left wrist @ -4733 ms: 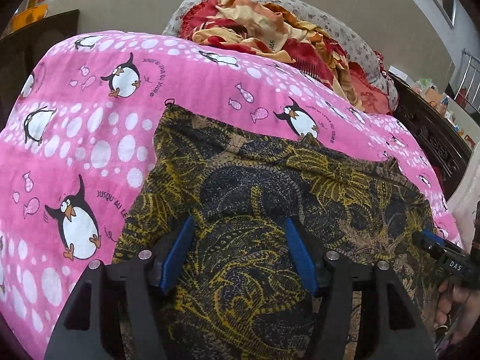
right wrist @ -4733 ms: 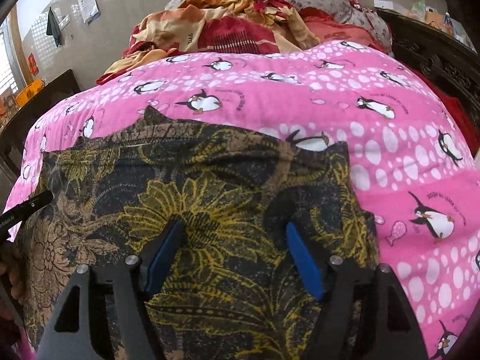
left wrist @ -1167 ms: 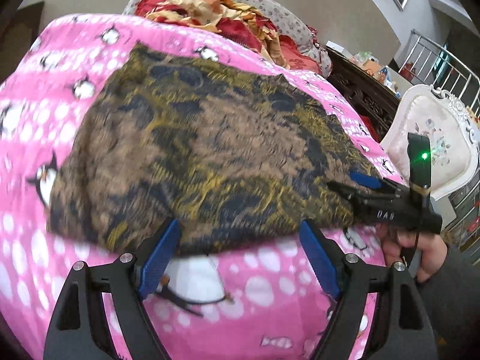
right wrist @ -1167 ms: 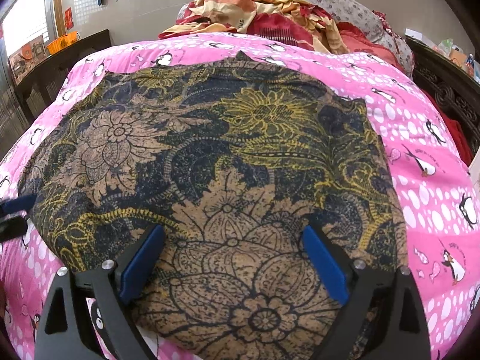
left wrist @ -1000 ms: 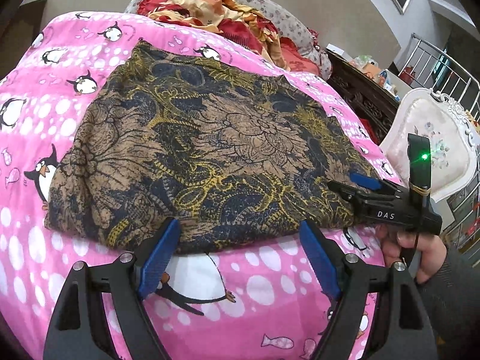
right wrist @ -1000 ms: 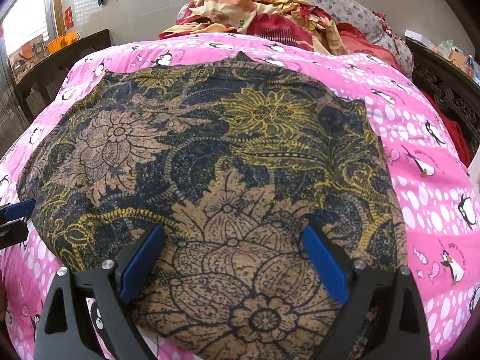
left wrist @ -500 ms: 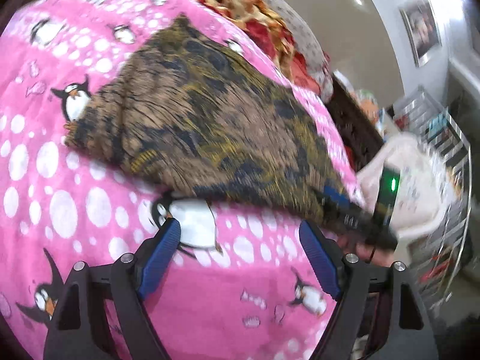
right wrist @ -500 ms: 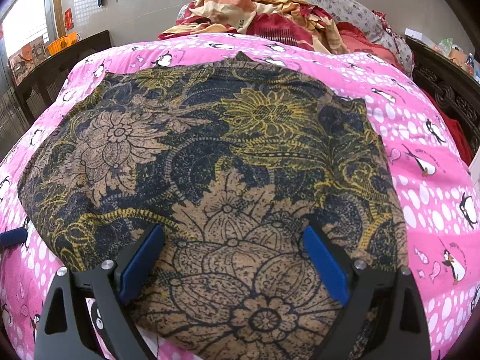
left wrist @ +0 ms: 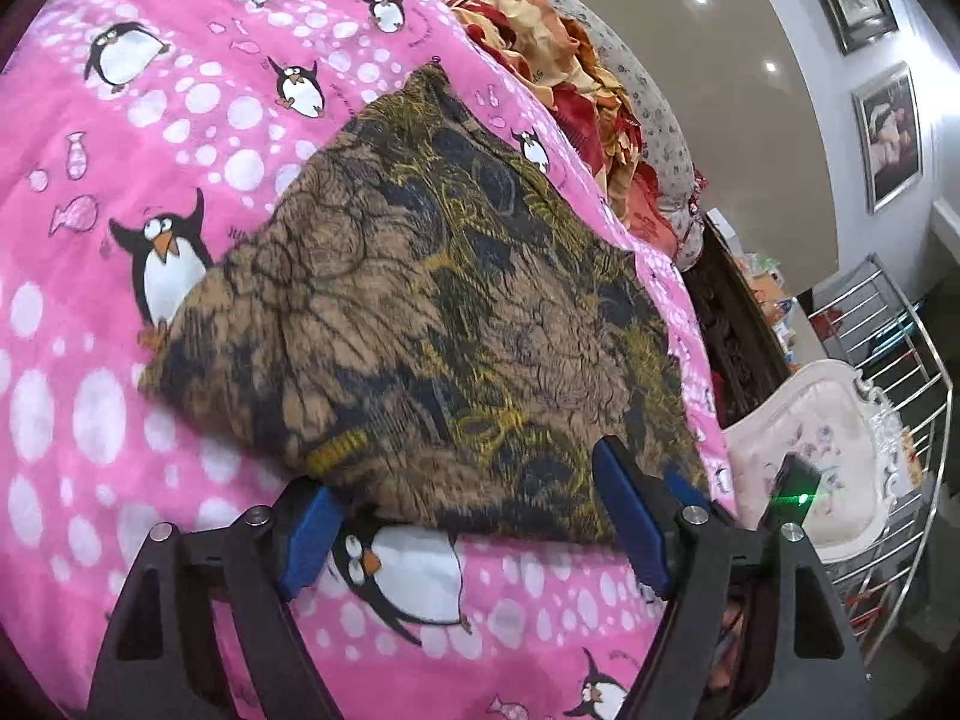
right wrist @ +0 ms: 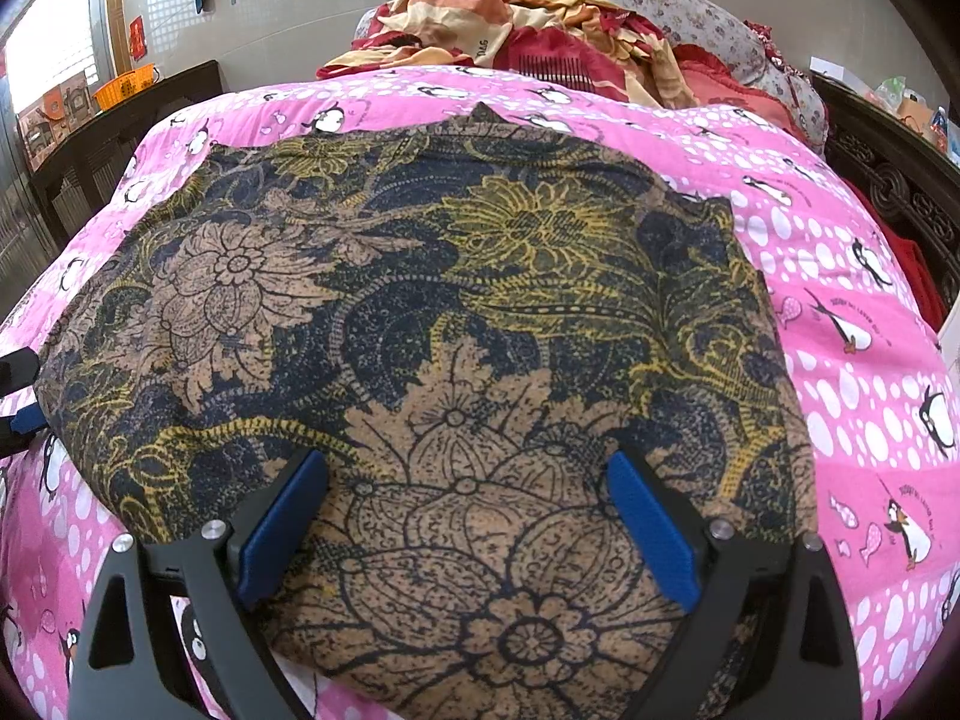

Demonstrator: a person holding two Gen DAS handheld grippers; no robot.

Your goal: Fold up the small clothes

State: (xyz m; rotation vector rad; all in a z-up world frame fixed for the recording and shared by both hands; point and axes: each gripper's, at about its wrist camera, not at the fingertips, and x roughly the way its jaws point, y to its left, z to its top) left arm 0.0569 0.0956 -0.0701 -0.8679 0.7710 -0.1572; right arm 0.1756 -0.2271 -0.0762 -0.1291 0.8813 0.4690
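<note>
Lying flat on the pink penguin bedspread [right wrist: 852,276], the folded batik garment [right wrist: 420,312] is the landmark for everything else: a dark cloth printed with tan and yellow flowers, already doubled into a broad, roughly rectangular pad, a small point of fabric poking out at its far edge. In the left wrist view the garment [left wrist: 432,312] runs with its long axis away from the camera and up toward the heap of red and cream bedding [left wrist: 558,60] beyond its far end.

The left gripper [left wrist: 474,516] sits at the garment's near edge, its blue pads astride the hem where the cloth meets the bedspread; the jaws are closing, with the edge of the cloth between them but, as far as I can tell, not yet pinched. The right gripper [right wrist: 468,516] hovers over the garment's near end, jaws spread wide, the cloth below them, nothing gripped.

My reading is that the left hand is nearer a grab: the hem lies straight ahead of its fingers. The next fold would probably carry that edge across the garment's long axis, so a clean bite on every layer matters.
</note>
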